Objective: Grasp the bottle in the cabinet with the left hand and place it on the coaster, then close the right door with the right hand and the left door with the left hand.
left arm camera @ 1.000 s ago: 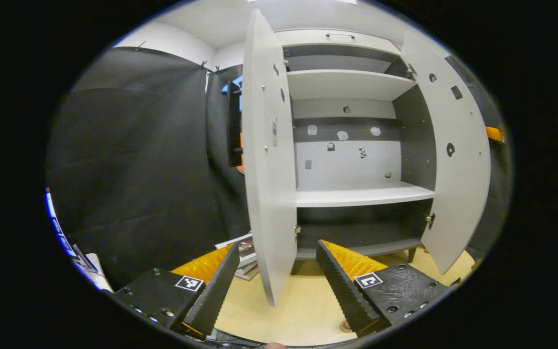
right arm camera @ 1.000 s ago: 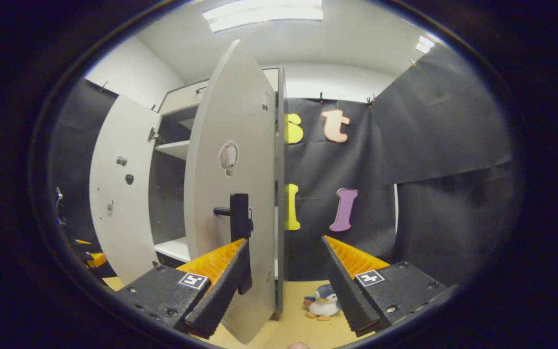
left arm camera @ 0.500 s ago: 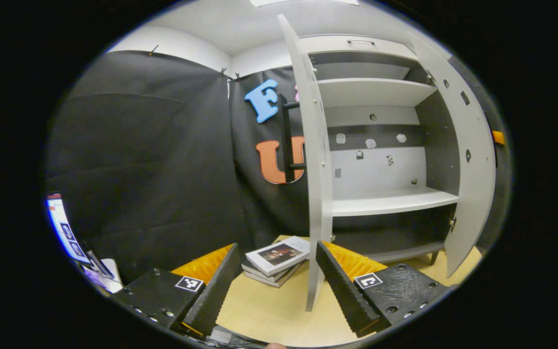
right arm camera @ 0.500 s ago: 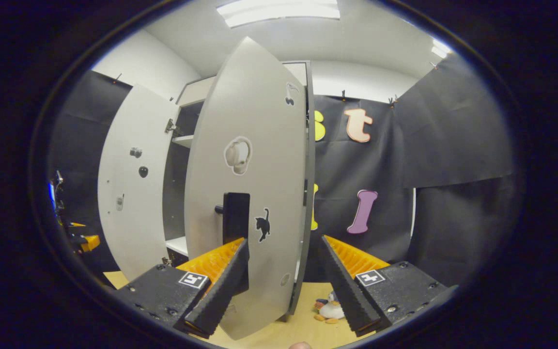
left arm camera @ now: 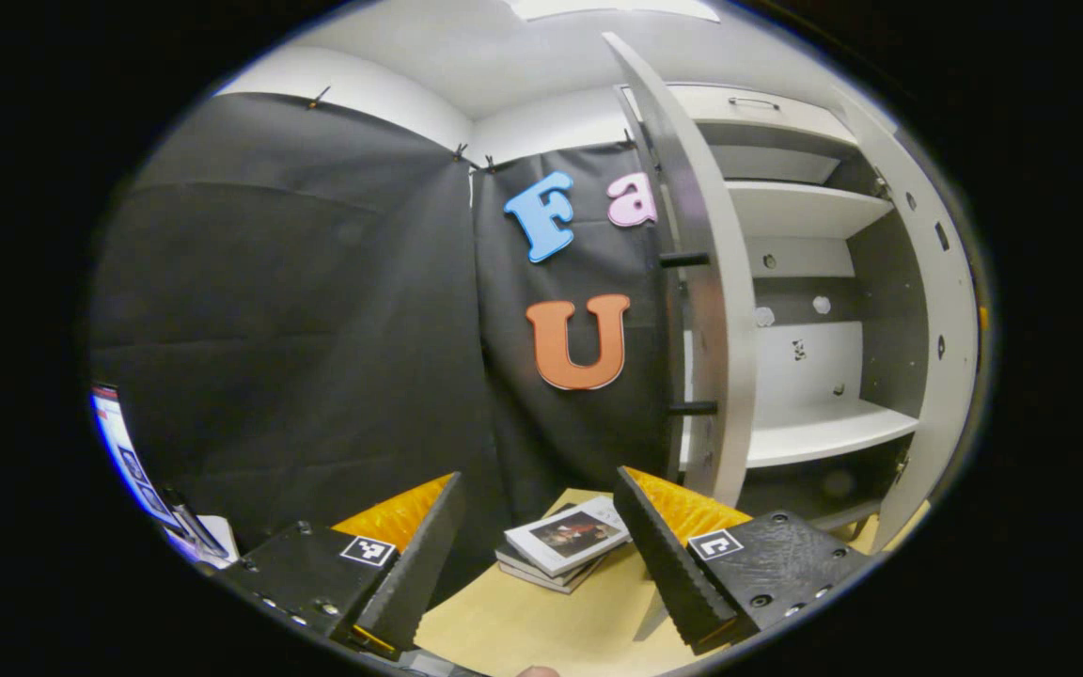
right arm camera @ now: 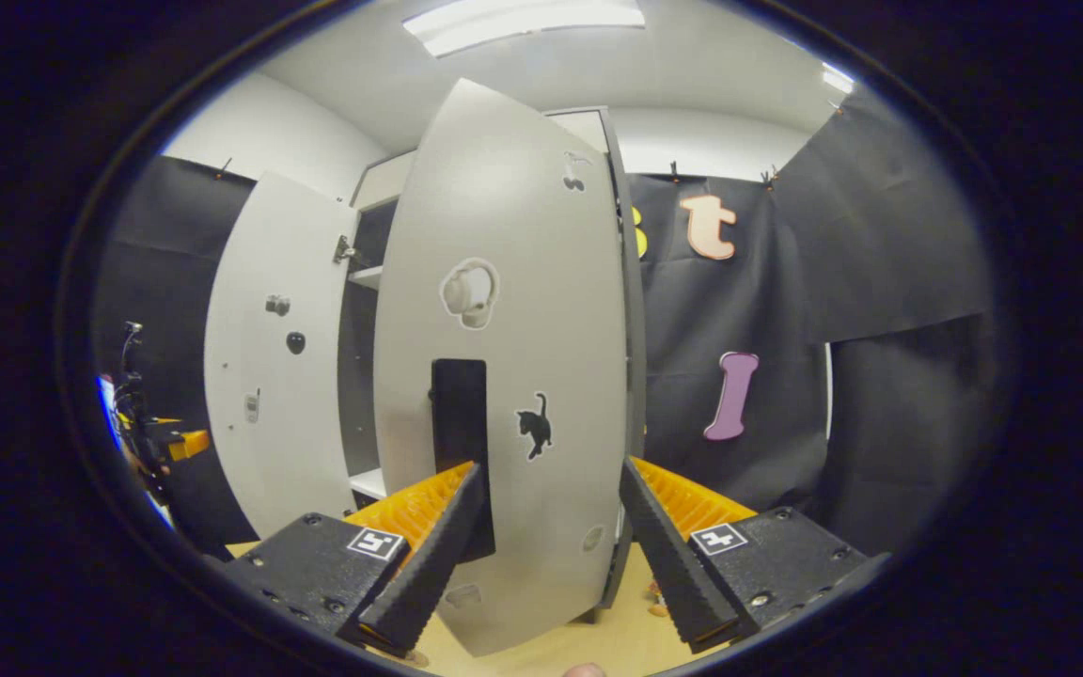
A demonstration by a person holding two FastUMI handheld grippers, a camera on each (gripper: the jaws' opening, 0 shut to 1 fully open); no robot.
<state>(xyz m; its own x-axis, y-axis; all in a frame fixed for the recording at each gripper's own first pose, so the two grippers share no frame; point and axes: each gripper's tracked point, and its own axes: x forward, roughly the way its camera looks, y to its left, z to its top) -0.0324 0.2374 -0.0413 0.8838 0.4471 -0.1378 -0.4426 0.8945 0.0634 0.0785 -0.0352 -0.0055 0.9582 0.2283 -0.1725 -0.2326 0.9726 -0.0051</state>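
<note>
Doors stand ajar: my right tool (right arm camera: 549,550), fingers apart and empty, faces the right door (right arm camera: 513,376) near its handle (right arm camera: 460,442). My left tool (left arm camera: 534,555), also apart, hangs over the desk (left arm camera: 541,630) beside the left door (left arm camera: 706,310), books (left arm camera: 565,541) ahead.

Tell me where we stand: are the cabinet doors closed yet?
Not yet. The visible shelves hold no bottle, so that step looks done; the coaster can't be confirmed. The right gripper is open before the part-swung right door. The left door stands ajar, the open left gripper short of it.
</note>
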